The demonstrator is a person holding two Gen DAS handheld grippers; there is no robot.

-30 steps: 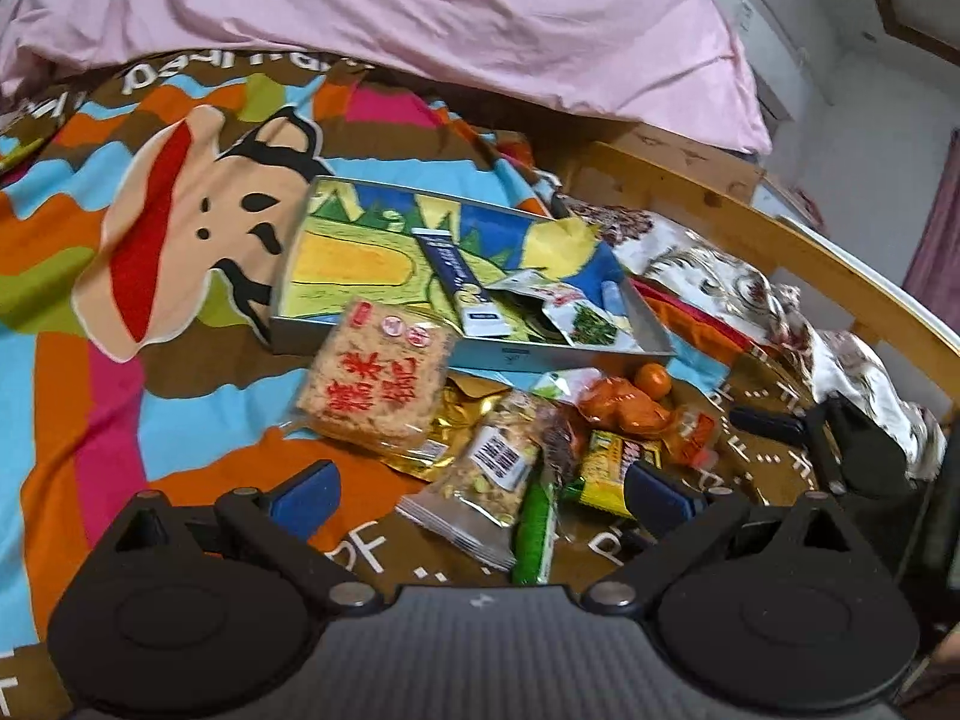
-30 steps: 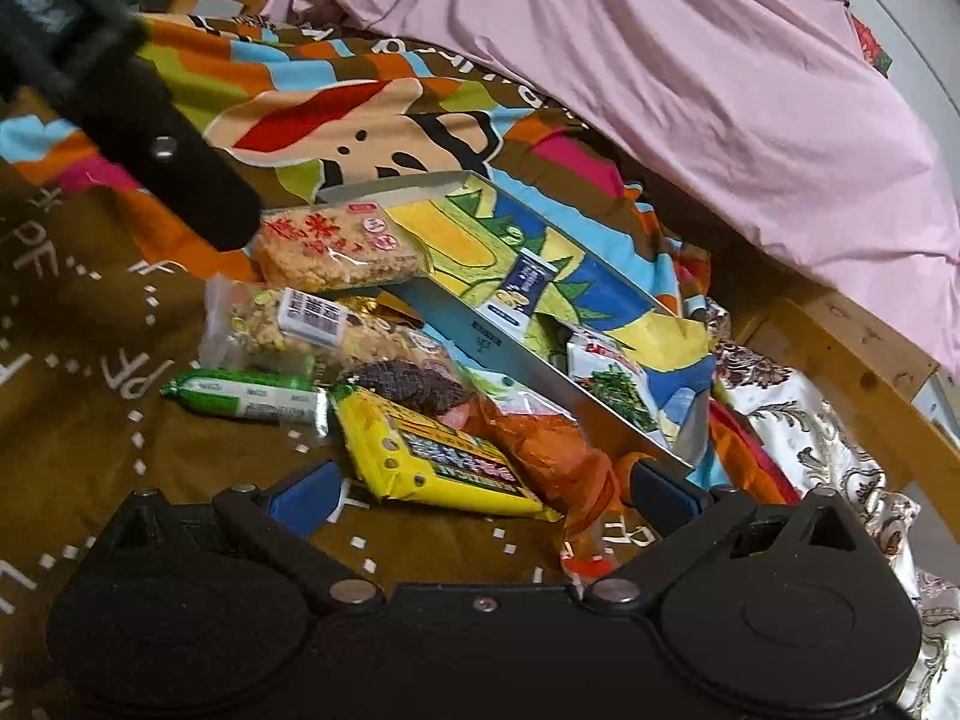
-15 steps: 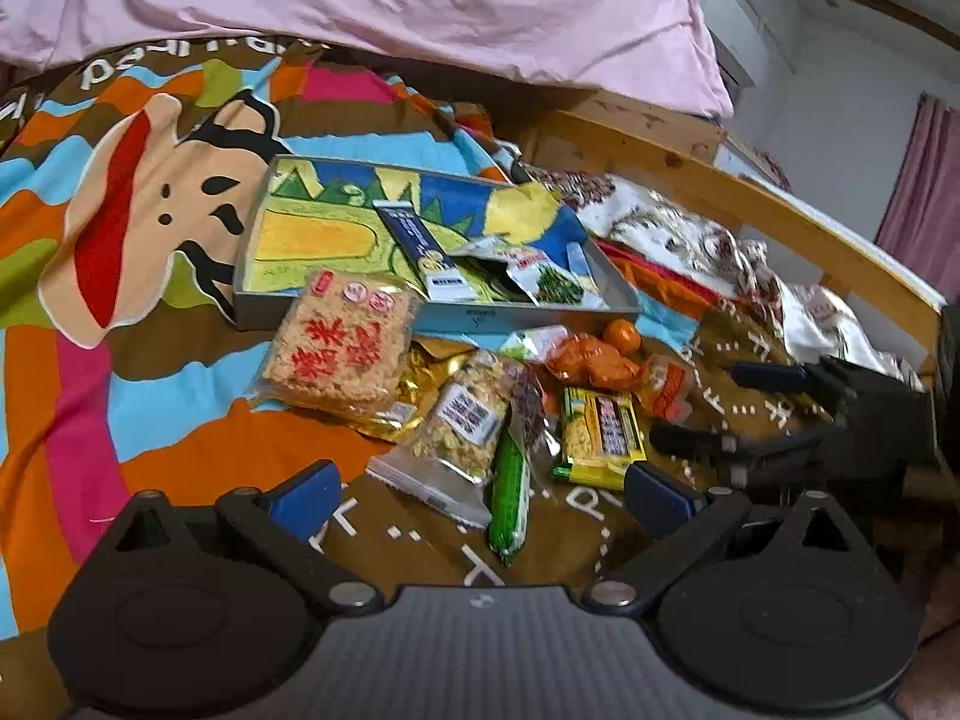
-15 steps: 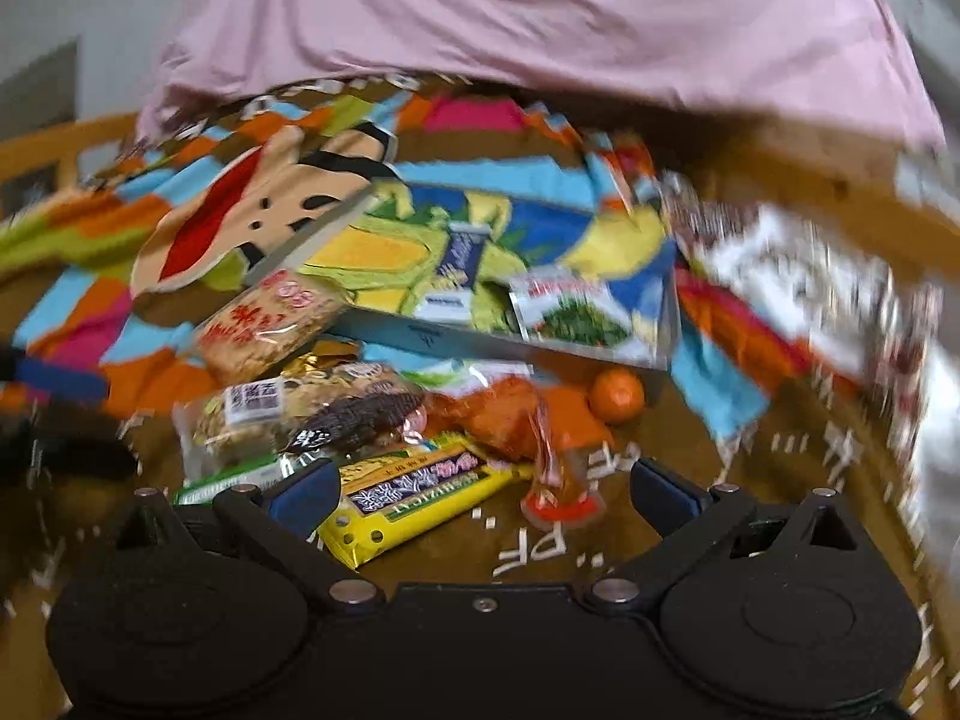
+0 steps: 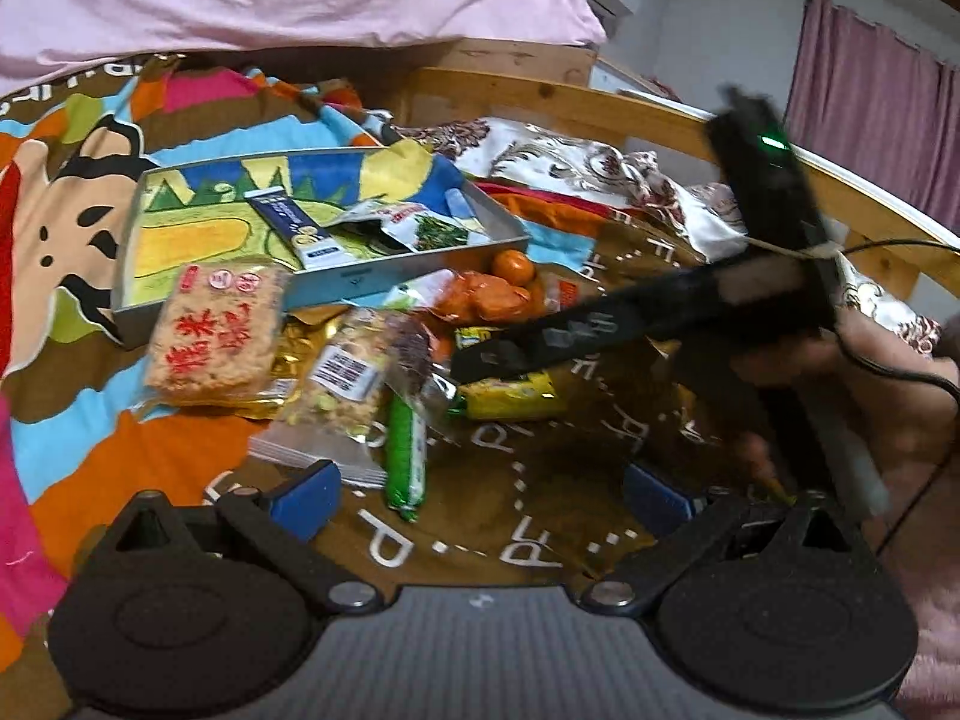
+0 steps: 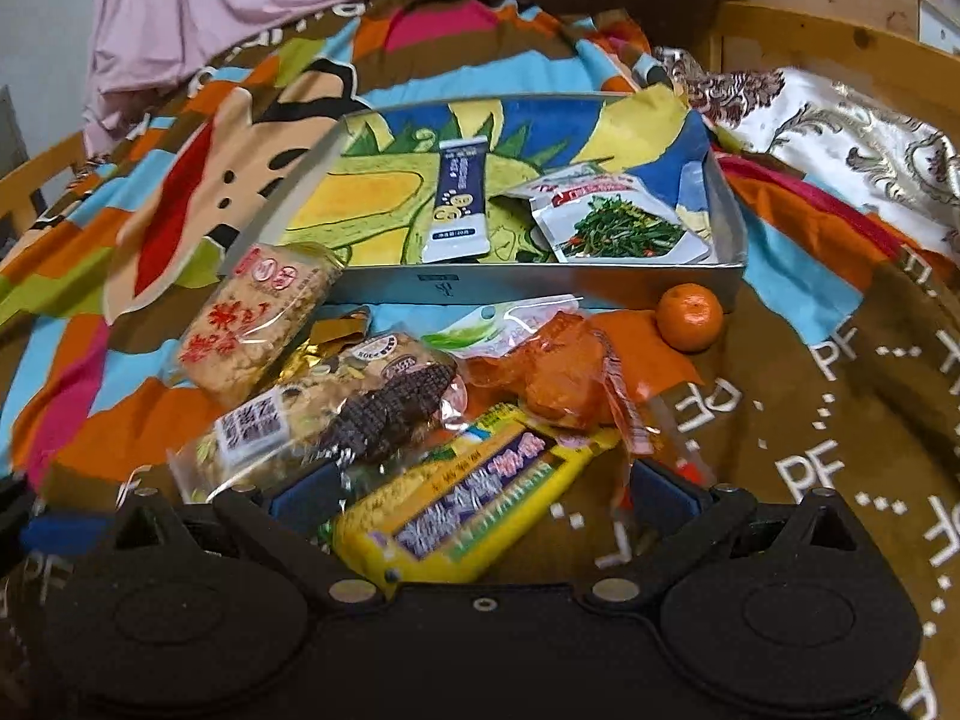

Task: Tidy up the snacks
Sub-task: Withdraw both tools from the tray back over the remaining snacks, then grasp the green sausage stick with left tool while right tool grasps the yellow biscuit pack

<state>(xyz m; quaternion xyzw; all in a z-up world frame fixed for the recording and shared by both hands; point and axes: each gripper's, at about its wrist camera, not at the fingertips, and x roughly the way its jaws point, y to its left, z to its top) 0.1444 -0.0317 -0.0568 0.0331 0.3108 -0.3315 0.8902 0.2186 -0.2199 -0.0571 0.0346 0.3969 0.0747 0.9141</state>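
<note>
Yellow snack bar lies on our bedspread before the tray | right gripper spread wide around it, not closed | left gripper wide, empty, near green stick

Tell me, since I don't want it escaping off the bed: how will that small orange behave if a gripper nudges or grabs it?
The small orange is round and lies loose on the blanket, so a nudge would probably roll it. The tray wall beside it might stop it that way. Its smooth curved peel could slip between flat fingers, so grip it across the middle.
</note>
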